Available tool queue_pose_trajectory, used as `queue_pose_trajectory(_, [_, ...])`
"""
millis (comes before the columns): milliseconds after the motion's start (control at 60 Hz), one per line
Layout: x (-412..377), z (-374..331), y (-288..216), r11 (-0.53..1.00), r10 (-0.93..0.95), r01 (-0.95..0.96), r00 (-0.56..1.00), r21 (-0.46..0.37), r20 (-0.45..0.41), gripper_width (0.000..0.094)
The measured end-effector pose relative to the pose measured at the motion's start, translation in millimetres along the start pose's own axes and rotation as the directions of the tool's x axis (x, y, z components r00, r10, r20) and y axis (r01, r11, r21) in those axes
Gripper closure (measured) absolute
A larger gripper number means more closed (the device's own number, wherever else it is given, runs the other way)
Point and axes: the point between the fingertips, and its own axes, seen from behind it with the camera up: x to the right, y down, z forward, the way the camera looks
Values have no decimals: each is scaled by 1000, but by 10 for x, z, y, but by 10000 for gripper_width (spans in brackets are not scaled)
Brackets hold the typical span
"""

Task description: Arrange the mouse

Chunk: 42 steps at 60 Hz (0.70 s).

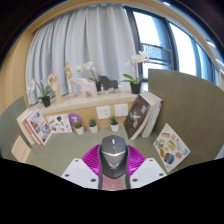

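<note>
The gripper is clamped on a grey mouse, both purple pads pressing its sides. It sits above a pale green table, with books and small potted plants beyond.

The mouse sits between the jaws on the desk; beyond it, small potted plants line what seems a shelf.

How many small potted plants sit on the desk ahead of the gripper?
3 in a row by the shelf base: left pot, middle pot, right pot. All are beyond the mouse gripped by the gripper. The magazines may hide more.
</note>
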Motion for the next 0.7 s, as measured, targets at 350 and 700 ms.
queue_pose_trajectory(350, [-995, 868, 1296, 974, -84, 87, 996, -209, 22, 629])
queue_pose_trajectory(700, [-929, 1035, 2177, 939, -141, 133, 990, -316, -3, 562])
